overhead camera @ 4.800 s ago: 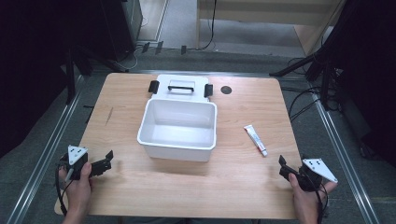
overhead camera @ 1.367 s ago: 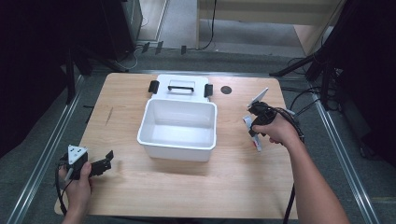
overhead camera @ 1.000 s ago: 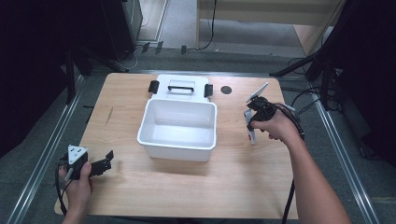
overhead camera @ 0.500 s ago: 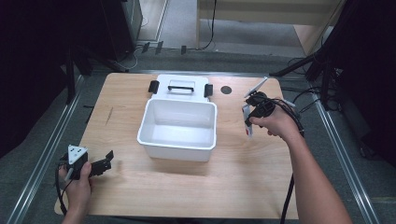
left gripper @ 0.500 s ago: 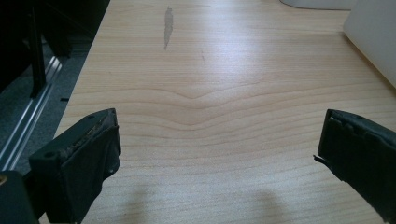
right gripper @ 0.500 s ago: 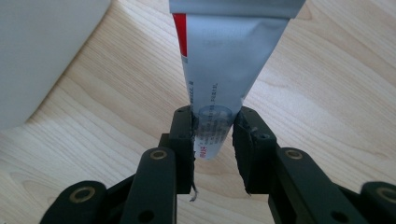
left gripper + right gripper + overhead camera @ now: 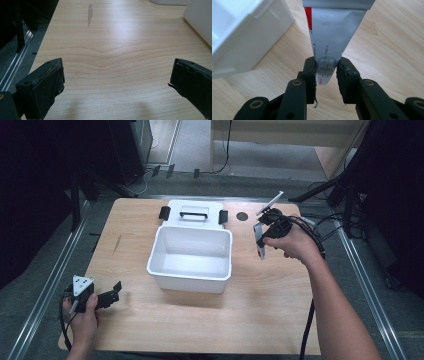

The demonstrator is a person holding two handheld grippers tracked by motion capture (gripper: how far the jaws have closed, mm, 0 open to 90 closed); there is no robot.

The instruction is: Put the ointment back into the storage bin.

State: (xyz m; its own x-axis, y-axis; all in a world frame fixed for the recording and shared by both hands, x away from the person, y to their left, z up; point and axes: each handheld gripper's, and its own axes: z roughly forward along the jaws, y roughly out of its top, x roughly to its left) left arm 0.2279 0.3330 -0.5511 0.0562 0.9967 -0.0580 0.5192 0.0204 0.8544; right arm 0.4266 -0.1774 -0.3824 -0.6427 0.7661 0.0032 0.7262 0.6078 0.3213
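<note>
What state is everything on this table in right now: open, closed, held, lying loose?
Tube: held up off the table, clamped in the right tool.
White bin: open, nothing visible inside.
Lid: off, lying behind the bin.
Left tool: open, holding nothing.

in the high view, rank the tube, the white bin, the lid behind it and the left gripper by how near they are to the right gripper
1. The tube, clamped in the right gripper itself.
2. The lid, toward the bin's far side, and the white bin, at the table's centre: too close to call.
3. The left gripper, at the near left corner.
</note>
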